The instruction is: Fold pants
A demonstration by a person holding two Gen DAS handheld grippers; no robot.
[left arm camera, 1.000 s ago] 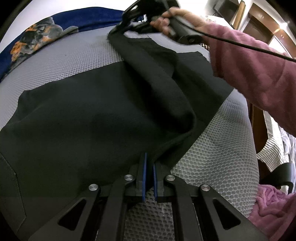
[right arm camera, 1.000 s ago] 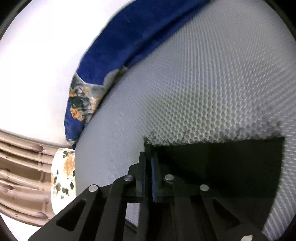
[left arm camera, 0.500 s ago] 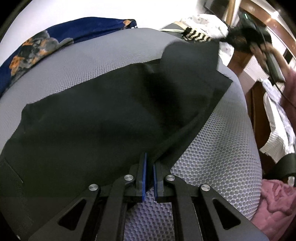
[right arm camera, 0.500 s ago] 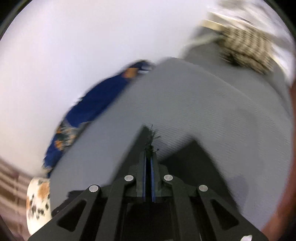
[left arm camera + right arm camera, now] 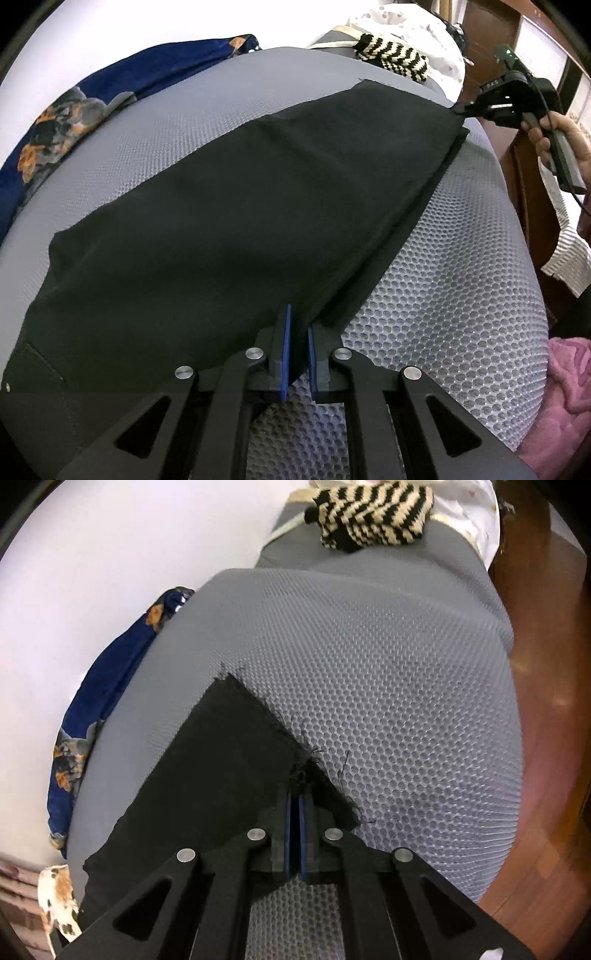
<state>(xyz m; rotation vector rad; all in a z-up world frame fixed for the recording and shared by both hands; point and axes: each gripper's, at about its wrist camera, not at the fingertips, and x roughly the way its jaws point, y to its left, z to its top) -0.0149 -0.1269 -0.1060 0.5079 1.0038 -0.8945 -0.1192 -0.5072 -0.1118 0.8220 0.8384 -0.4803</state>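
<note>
Only the left wrist view takes in the whole length of the black pants (image 5: pixel 236 206), laid flat along the grey mesh mattress (image 5: pixel 461 277), with the right gripper (image 5: pixel 466 108) at their far corner and the person's hand (image 5: pixel 561 136) on its handle. The right wrist view gives that corner close up — a frayed hem with loose threads, and a zigzag knit piece (image 5: pixel 373 513) beyond. The left gripper (image 5: pixel 297 325) has its jaws closed tight on the near edge fold of the pants. The right gripper's jaws are pinched shut on the hem corner, cloth trailing back to the left.
</note>
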